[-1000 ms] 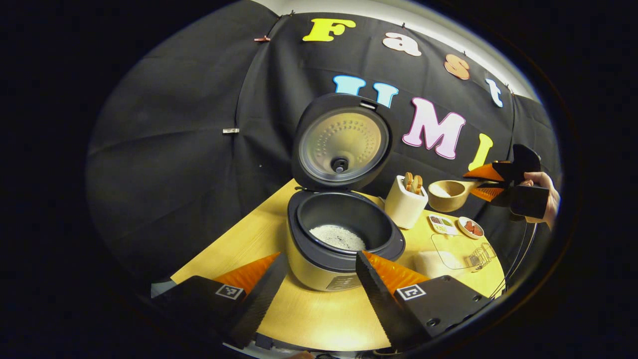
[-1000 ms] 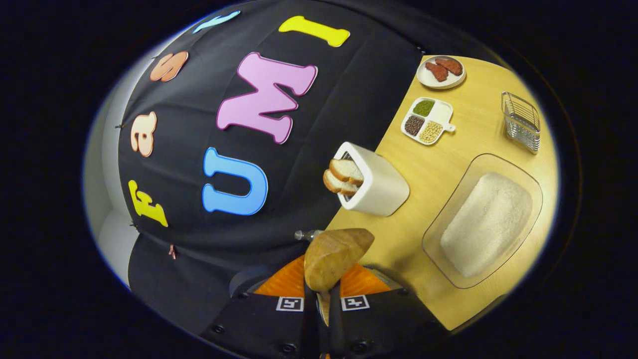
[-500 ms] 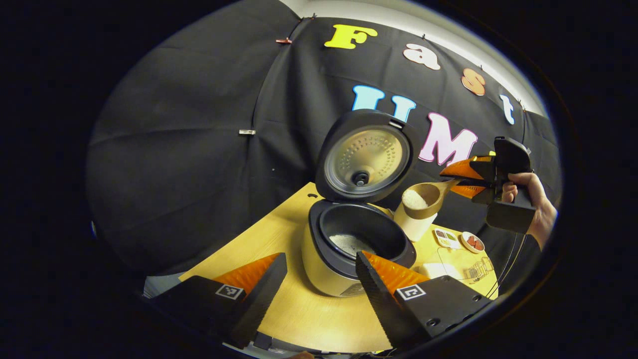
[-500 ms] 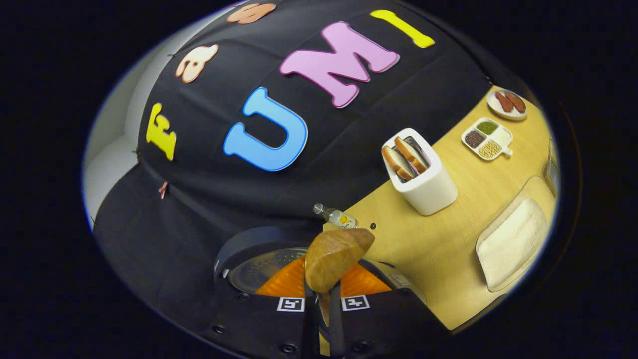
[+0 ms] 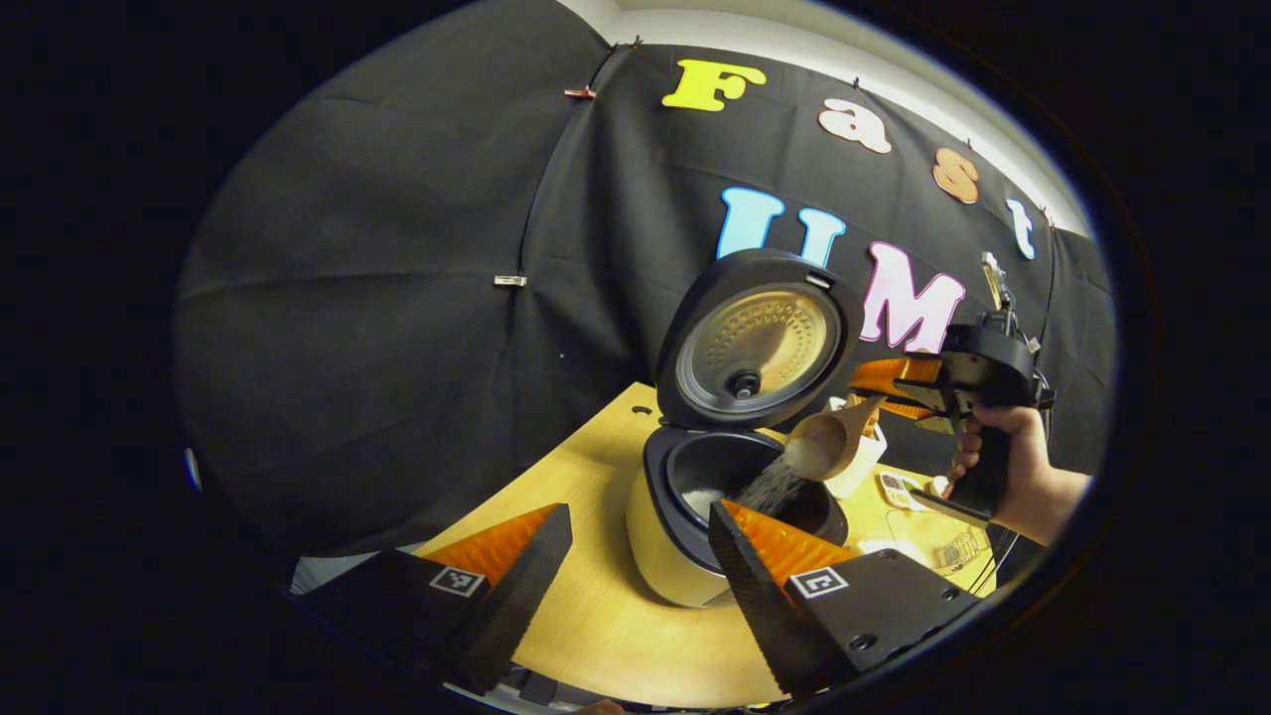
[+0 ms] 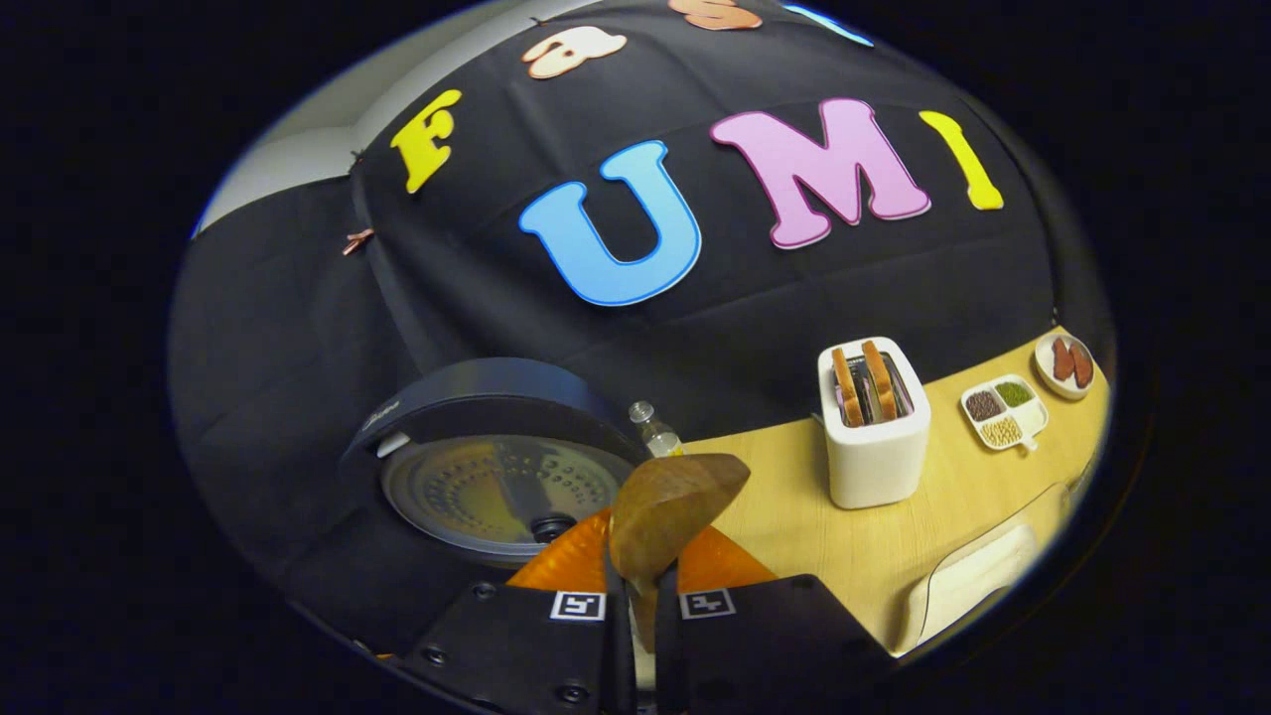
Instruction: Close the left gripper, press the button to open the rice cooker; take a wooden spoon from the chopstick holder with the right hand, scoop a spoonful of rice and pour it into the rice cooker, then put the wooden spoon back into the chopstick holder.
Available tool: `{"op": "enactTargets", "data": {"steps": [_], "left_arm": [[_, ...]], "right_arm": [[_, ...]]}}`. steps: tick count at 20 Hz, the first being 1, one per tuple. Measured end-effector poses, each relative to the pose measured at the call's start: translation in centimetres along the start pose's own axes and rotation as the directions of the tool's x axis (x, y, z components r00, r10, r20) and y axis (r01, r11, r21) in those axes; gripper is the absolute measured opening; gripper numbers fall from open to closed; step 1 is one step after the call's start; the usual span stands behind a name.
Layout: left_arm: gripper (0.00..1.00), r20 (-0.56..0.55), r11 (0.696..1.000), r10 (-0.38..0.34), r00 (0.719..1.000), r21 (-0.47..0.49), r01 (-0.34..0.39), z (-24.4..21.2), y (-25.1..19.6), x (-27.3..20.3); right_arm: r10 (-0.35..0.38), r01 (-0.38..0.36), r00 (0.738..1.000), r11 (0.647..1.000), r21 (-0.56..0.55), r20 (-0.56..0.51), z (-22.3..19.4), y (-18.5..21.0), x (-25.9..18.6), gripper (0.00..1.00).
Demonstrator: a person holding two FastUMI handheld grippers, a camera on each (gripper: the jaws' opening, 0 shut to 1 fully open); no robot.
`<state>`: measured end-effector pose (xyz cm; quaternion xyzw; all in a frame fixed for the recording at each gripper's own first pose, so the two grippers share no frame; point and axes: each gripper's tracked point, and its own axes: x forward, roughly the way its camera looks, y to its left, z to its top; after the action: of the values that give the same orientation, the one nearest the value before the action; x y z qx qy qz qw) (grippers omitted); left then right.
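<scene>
In the left gripper view the rice cooker (image 5: 685,556) stands on the table with its lid (image 5: 760,343) raised. The wooden spoon (image 5: 832,442) is tilted over the inner pot (image 5: 710,477), and rice (image 5: 773,487) streams from it into the pot. My right gripper (image 5: 879,387), held by a hand (image 5: 1023,487), is shut on the spoon's handle to the right of the lid. My left gripper (image 5: 640,509) stands open in front of the cooker, holding nothing. In the right gripper view the spoon bowl (image 6: 670,511) sticks up from my shut right gripper (image 6: 635,591), beside the lid (image 6: 496,477).
A white toaster (image 6: 874,447) with bread slices, a small bottle (image 6: 655,429), a divided dish of beans (image 6: 1003,412), a plate (image 6: 1067,362) and a glass dish of rice (image 6: 978,586) stand on the wooden table (image 6: 794,516). A wire holder (image 5: 958,551) sits at the table's right.
My right gripper has carried the spoon left over the cooker and tipped it, so rice now pours into the pot. The left gripper has drawn back to the left, still open.
</scene>
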<state>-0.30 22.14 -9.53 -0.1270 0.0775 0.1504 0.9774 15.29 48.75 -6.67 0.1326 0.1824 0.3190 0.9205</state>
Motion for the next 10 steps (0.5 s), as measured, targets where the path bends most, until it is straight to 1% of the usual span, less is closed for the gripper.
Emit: {"op": "enactTargets", "data": {"steps": [2, 5, 8, 10], "left_arm": [[0.96, -0.015, 1.0, 0.002, 1.0, -0.014, -0.003, -0.4, 0.6, -0.1], [0.96, -0.021, 0.999, 0.024, 1.0, -0.03, -0.024, -0.8, 1.5, -0.4], [0.96, -0.024, 0.999, 0.033, 0.999, -0.034, -0.033, -0.9, 1.7, -0.4], [0.96, -0.021, 0.999, 0.029, 0.999, -0.028, -0.029, -0.7, 1.5, -0.5]], "right_arm": [[0.028, -0.027, 1.0, 0.998, -0.062, 0.009, -0.7, 0.9, 0.5, 0.12], [0.066, -0.067, 0.998, 0.984, -0.167, -0.017, -2.8, 2.3, 0.8, 0.12], [0.125, -0.123, 0.992, 0.946, -0.301, -0.013, -3.7, 4.0, 0.6, 0.12], [0.187, -0.171, 0.982, 0.921, -0.351, 0.012, -3.7, 5.5, 0.1, 0.12]]}}
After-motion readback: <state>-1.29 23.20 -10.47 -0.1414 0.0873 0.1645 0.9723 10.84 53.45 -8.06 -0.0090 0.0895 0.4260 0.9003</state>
